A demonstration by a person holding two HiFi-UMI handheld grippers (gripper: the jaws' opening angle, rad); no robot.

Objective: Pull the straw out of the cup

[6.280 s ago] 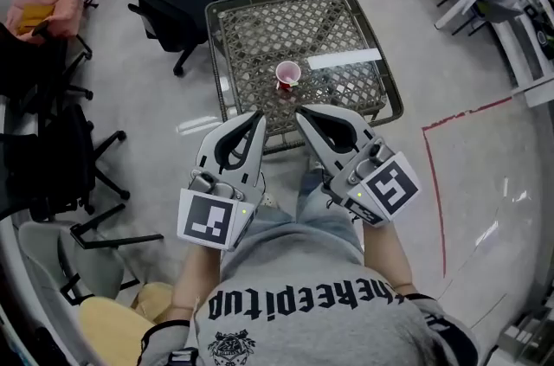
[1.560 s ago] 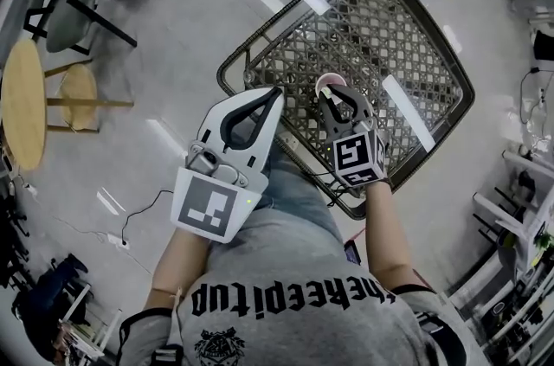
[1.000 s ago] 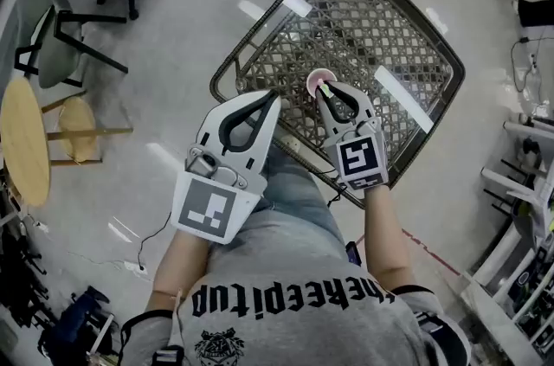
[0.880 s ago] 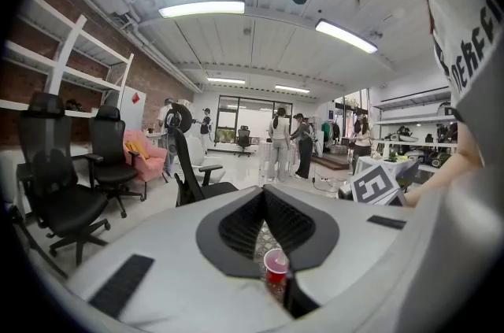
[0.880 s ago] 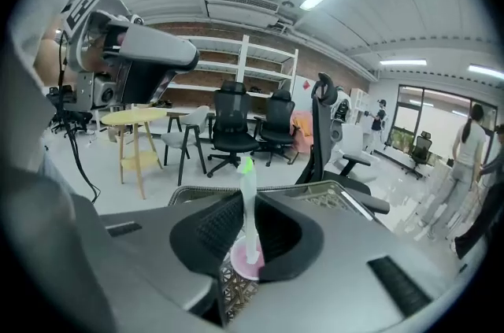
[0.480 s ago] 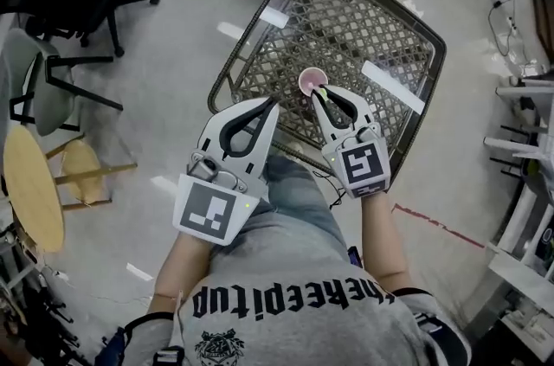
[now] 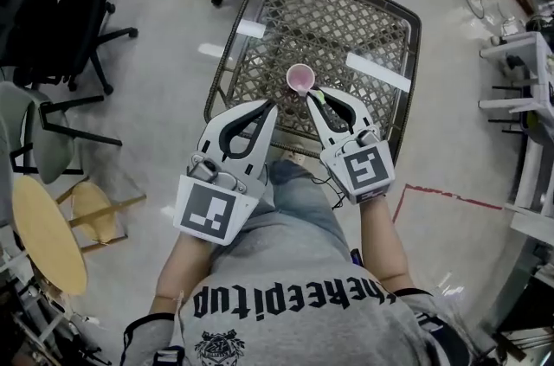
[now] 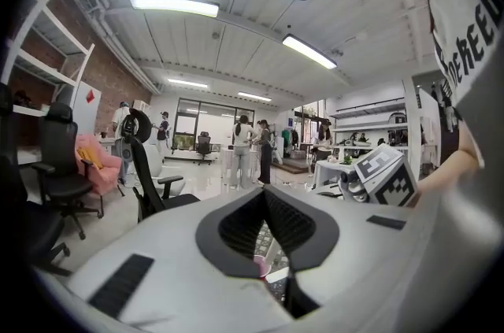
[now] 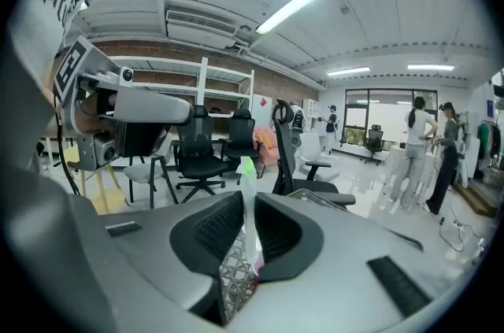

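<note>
Pinching the straw [image 9: 246, 170] mid-shaft, right gripper [image 7: 312, 94] is clamped on it, just beside cup [image 7: 300, 78]. Light, thin, prob. crushable: hold gently. Left gripper [image 7: 274, 104] closed, empty.

Right gripper [image 7: 310, 94] is now drawn back off the cup [image 7: 300, 78]. A second ago its tips sat right at the rim; now they sit just on the near side, apart from it. Straw [image 9: 249, 209] is out of the cup, pinched between the jaws, green tip poking up past them. Cup mouth now shows only pink inside. Six seconds back the right gripper hung near the body, well short of the cup. Head camera is swung round, so the table [image 7: 414, 35] shows at a different angle.
</note>
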